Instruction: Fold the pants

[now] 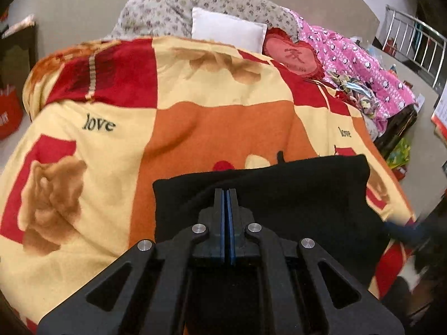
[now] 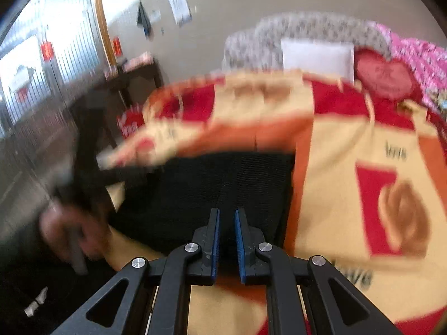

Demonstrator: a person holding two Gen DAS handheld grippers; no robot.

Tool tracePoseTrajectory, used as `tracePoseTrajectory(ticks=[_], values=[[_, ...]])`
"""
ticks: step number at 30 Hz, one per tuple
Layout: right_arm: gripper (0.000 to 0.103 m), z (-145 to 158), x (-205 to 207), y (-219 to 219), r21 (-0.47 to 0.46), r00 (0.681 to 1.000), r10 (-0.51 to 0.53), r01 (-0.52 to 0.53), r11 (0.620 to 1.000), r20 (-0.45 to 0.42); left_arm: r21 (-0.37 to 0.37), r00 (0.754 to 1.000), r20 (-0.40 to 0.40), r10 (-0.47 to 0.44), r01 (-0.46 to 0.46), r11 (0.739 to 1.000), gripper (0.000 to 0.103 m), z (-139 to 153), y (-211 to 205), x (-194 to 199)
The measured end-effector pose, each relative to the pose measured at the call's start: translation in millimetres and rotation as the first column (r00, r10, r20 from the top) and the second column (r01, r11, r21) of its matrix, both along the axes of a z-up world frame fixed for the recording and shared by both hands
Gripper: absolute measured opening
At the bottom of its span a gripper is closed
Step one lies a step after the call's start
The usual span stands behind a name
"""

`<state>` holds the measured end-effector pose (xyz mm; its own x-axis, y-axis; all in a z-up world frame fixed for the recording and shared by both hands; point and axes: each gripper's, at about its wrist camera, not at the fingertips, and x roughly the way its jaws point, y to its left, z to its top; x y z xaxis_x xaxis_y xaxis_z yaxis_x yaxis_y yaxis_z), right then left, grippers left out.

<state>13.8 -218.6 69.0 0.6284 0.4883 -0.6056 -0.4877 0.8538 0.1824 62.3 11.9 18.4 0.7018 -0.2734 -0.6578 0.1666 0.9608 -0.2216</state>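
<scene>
The black pants [image 1: 279, 195] lie folded into a compact rectangle on the red, orange and cream blanket [image 1: 173, 122]. My left gripper [image 1: 225, 191] is shut and empty, its blue pads pressed together, just above the near part of the pants. In the right wrist view, which is blurred by motion, the pants [image 2: 212, 184] lie ahead of my right gripper [image 2: 226, 212], whose jaws stand slightly apart with nothing between them. The left gripper and the hand holding it [image 2: 69, 223] show as a blur at the left.
At the head of the bed are a white pillow [image 1: 227, 29], a red heart cushion [image 1: 293, 55], a floral quilt [image 1: 195, 5] and a pink quilt [image 1: 363, 67]. A dark table [image 2: 131, 78] stands beside the bed. A metal railing [image 1: 413, 39] is at the far right.
</scene>
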Motion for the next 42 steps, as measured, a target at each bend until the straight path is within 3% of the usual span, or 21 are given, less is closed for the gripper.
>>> tracePoseTrajectory(ticks=[3,8,14,16,23,25,28,31,33,34,37,39,41,42], values=[[0.01,20.3,25.3,14.7,0.0,0.999,-0.034,0.034,0.999,0.035,0.016,1.0,0.022,0.016,-0.017,1.0,0.004,-0.6,-2.5,-1.9],[0.009,-13.7,79.6,51.4,-0.14,0.998,-0.015,0.006,0.99,-0.067,0.001,0.999,0.03,0.014,-0.014,1.0,0.004,-1.6,0.1,-1.2],[0.008,-31.2,93.5,7.5,-0.141,0.98,-0.172,0.157,0.977,-0.097,-0.026,0.999,0.031,0.015,-0.014,1.0,0.004,-1.5,1.9,-0.3],[0.01,-43.4,97.5,-5.6,-0.101,0.972,-0.18,0.166,0.981,-0.149,-0.025,0.999,0.033,0.017,-0.016,1.0,0.004,-1.4,1.3,0.0],[0.011,-46.0,96.7,-5.6,-0.121,0.98,-0.163,0.149,0.981,-0.114,-0.008,0.999,0.039,0.017,-0.016,1.0,0.004,-1.3,0.1,-0.6],[0.011,-35.4,92.3,-13.0,-0.099,0.975,-0.179,0.167,0.981,-0.128,-0.01,0.999,0.039,0.015,-0.015,1.0,0.004,-1.2,1.0,-0.8],[0.011,-5.0,49.3,-17.9,-0.027,0.986,-0.159,0.158,0.987,-0.045,-0.014,0.999,0.039,0.017,-0.016,1.0,0.004,-1.4,1.8,-0.3],[0.011,-4.3,10.5,4.1,-0.119,0.998,-0.062,0.061,0.991,-0.008,-0.005,0.999,0.042,0.02,-0.02,1.0,0.004,-1.3,0.3,-0.1],[0.011,-32.0,3.4,11.6,-0.218,0.994,-0.074,0.056,0.974,-0.075,-0.007,0.999,0.042,0.018,-0.018,1.0,0.004,-1.3,-0.2,-0.1],[0.011,-36.8,0.1,7.6,-0.181,0.996,-0.078,0.068,0.981,-0.045,-0.001,0.999,0.044,0.019,-0.019,1.0,0.004,-1.1,-1.2,-0.3],[0.012,-27.4,4.1,-8.6,-0.069,0.993,-0.083,0.077,0.995,-0.089,-0.001,0.999,0.048,0.016,-0.016,1.0,0.004,-0.5,-0.2,-1.7],[0.015,-17.9,10.7,-29.0,0.053,0.988,-0.121,0.126,0.991,-0.1,0.003,0.998,0.061,0.008,-0.008,1.0,0.003,4.9,2.6,-7.9],[0.039,-21.6,19.3,-43.7,0.117,0.975,-0.175,0.192,0.974,-0.14,0.009,0.997,0.077,0.011,-0.012,1.0,0.005,14.6,7.9,-19.1],[0.042,-26.0,22.8,-49.3,0.144,0.967,-0.192,0.217,0.966,-0.168,0.003,0.996,0.09,0.022,-0.022,1.0,0.017,20.0,13.0,-26.4]])
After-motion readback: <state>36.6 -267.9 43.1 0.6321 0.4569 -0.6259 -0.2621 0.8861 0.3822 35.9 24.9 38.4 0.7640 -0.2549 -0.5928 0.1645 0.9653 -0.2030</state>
